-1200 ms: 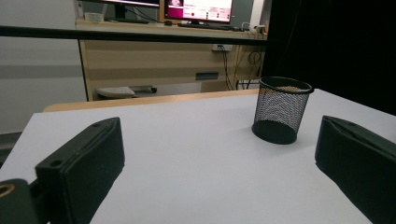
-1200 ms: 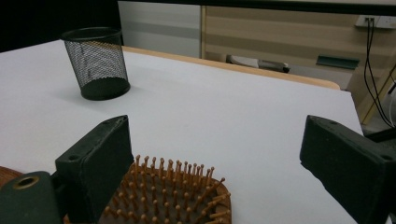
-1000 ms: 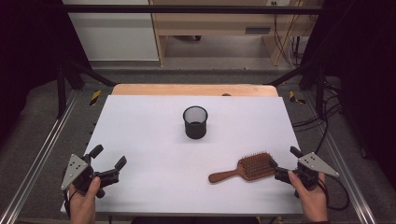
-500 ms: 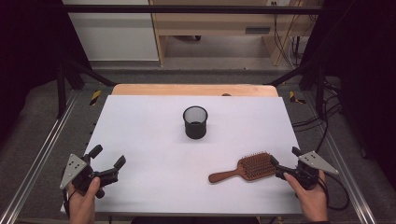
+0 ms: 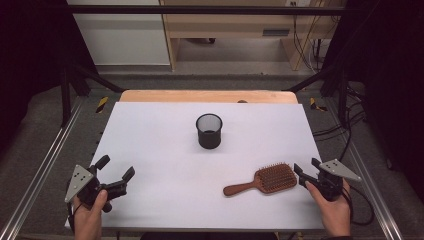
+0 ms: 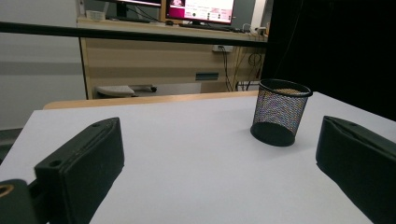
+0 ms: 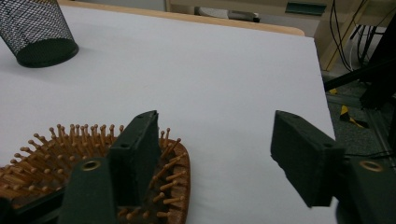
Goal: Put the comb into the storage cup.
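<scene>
While the right gripper (image 5: 306, 173) has been narrowing, jaws apart at the wooden paddle hairbrush (image 5: 261, 181) head end | handle points toward the left gripper (image 5: 115, 172), gaping, well apart | right hand nearer

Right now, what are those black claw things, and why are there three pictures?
A person sits at a white table and holds a tool in each hand. Each tool has two black jaws, like tongs.

The top picture looks down from above. There the left tongs are at the left and the right tongs at the right. The other two pictures come from small cameras riding on the tongs, looking out between the jaws.

On the table stand a black mesh cup and a wooden hairbrush. The left tongs are open over bare table. The right tongs have just been closing: one jaw lies over the brush's bristles and the other is off to its side, so nothing is gripped yet.
</scene>
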The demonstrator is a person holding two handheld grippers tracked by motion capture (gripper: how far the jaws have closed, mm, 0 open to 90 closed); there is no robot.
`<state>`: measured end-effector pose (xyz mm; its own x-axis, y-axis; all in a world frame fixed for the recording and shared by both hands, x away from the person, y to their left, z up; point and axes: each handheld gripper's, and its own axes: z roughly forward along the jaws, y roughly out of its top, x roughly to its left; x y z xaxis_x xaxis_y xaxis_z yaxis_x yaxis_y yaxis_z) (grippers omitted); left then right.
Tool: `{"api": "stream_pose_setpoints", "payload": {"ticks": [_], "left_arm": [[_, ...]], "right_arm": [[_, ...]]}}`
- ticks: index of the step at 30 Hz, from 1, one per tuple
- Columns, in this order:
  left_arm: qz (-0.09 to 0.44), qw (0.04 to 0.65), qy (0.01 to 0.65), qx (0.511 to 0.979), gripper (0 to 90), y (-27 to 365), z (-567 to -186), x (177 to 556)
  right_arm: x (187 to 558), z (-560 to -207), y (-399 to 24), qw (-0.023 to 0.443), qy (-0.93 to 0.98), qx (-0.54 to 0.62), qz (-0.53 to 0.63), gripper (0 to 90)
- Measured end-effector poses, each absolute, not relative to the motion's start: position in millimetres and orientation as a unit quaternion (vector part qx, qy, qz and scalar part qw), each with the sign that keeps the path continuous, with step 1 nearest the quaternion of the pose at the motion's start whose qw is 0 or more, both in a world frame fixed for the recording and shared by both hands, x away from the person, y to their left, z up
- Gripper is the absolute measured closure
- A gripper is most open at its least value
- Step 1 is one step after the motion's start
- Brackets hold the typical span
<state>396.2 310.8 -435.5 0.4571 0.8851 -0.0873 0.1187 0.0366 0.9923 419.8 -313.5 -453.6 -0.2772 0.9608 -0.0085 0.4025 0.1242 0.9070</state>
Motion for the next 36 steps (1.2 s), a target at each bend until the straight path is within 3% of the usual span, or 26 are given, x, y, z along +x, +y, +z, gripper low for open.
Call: {"api": "stream_pose_setpoints", "payload": {"ticks": [8, 16, 25, 36], "left_arm": [[0.322, 0.592, 0.409, 0.615, 1.2, 310.5, -435.7, 396.4], [0.32, 0.591, 0.407, 0.618, 1.2, 309.9, -435.9, 396.4], [0.319, 0.591, 0.406, 0.62, 1.2, 309.6, -436.0, 396.4], [0.316, 0.591, 0.405, 0.622, 1.2, 308.6, -436.1, 396.6]], "right_arm": [[421.0, -452.7, -312.4, 0.321, 0.69, 0.504, 0.41, 63.4], [420.5, -455.7, -315.0, 0.305, 0.699, 0.515, 0.392, 81.2], [422.5, -460.9, -315.5, 0.266, 0.705, 0.537, 0.38, 88.9], [426.8, -470.0, -314.4, 0.227, 0.716, 0.552, 0.363, 90.0]]}}
